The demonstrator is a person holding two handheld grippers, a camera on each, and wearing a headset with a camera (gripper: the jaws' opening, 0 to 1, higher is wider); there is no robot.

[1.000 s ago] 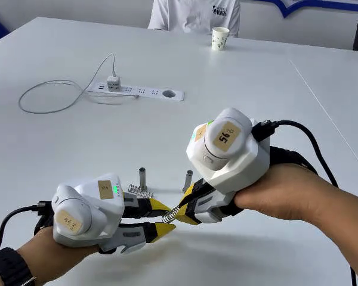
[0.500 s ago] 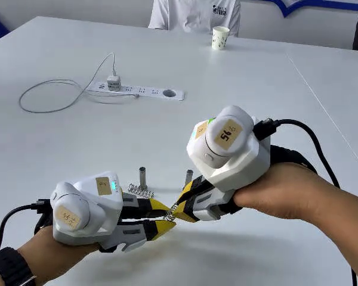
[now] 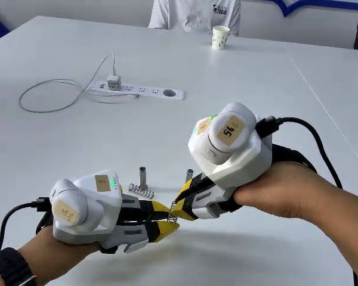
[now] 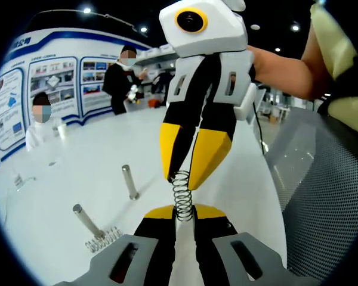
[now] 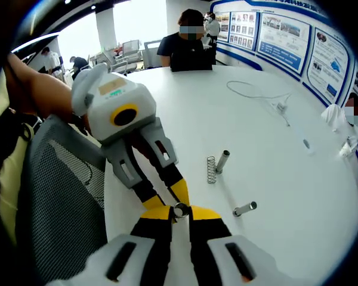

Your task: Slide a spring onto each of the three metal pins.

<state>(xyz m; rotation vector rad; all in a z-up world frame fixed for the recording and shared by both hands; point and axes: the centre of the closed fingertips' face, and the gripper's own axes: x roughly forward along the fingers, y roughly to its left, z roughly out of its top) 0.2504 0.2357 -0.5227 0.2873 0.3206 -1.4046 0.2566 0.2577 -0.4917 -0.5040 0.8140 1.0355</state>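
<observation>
A small steel spring (image 3: 173, 213) is pinched between both grippers' yellow tips, just above the white table (image 3: 77, 143). My left gripper (image 3: 167, 219) comes in from the lower left and is shut on the spring's (image 4: 182, 196) near end. My right gripper (image 3: 176, 208) reaches down from the right and is shut on the other end; in its own view the spring (image 5: 180, 210) shows as a ring. Two metal pins (image 3: 142, 177) (image 3: 189, 175) stand just beyond the tips. A second spring (image 3: 140, 190) lies at the foot of the left pin.
A white power strip (image 3: 135, 92) with a looped cable (image 3: 48, 98) lies at the far left of the table. A paper cup (image 3: 220, 37) stands near the far edge, in front of a seated person (image 3: 197, 13). A mesh chair (image 4: 328, 196) is beside me.
The two grippers have drawn closer together, so less of the spring shows between their tips. The pins and the loose spring have not moved.
</observation>
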